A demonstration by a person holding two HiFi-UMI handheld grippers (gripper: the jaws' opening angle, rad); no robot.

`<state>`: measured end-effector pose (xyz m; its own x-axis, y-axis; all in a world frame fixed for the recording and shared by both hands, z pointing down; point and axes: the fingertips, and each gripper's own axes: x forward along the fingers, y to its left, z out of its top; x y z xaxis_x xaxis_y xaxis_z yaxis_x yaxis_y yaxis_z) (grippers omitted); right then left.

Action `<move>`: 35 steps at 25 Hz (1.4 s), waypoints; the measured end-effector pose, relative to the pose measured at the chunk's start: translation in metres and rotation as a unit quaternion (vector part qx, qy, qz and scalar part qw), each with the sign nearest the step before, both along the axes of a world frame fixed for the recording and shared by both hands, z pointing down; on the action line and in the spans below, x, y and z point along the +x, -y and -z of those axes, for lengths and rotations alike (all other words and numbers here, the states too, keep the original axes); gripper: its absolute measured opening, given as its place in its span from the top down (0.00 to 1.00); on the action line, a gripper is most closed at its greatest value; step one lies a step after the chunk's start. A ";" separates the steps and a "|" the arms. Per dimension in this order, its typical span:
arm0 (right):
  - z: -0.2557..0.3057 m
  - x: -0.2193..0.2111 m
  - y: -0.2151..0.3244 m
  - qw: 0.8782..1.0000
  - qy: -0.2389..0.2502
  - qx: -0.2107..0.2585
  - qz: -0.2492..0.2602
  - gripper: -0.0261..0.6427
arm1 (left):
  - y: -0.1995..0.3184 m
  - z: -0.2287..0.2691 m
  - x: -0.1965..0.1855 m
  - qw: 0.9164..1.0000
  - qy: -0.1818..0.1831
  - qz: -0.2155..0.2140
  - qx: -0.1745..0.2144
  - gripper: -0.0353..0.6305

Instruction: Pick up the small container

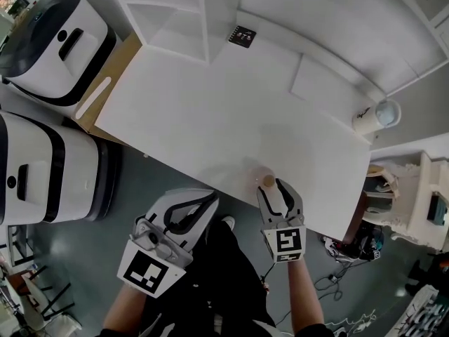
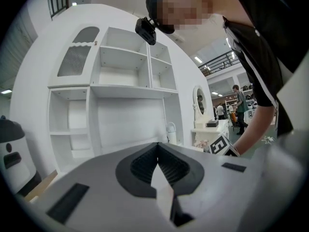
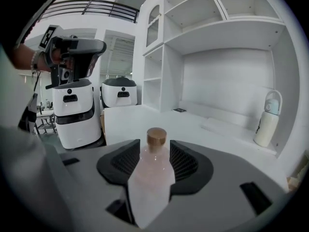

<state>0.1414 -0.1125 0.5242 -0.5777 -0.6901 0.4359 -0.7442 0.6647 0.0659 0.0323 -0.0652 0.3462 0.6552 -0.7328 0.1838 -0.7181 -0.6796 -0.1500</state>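
Observation:
The small container is a clear pinkish bottle (image 1: 267, 181) with a brown cap. It stands upright on the white table (image 1: 210, 118), close to the near edge. My right gripper (image 1: 275, 186) reaches in from that edge. In the right gripper view the bottle (image 3: 156, 146) stands between the ribbed black pads (image 3: 186, 161) of the right gripper (image 3: 153, 154), which is open wide; the pads sit close beside the bottle's sides without pressing on it. My left gripper (image 1: 188, 213) hangs off the table over the floor. The left gripper (image 2: 158, 166) is shut and holds nothing.
A white flask with a pale blue lid (image 1: 377, 115) stands at the table's right end, and a small black card (image 1: 243, 36) lies at the back. White shelving (image 1: 175, 12) rises behind the table. Two white-and-black machines (image 1: 56, 48) (image 1: 42, 167) stand to the left.

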 end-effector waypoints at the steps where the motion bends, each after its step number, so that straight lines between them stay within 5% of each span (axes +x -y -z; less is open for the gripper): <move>1: -0.001 -0.001 0.002 1.000 0.001 0.002 0.000 0.70 | -0.001 -0.001 -0.001 1.000 0.003 0.004 -0.002 0.95; 17: -0.005 -0.010 0.023 1.000 0.017 0.022 -0.011 0.74 | 0.000 -0.012 -0.011 0.999 0.016 0.035 -0.013 0.95; 35: -0.005 -0.011 0.025 0.999 0.025 -0.001 -0.029 0.74 | 0.000 -0.016 -0.010 1.000 0.013 0.018 -0.015 0.95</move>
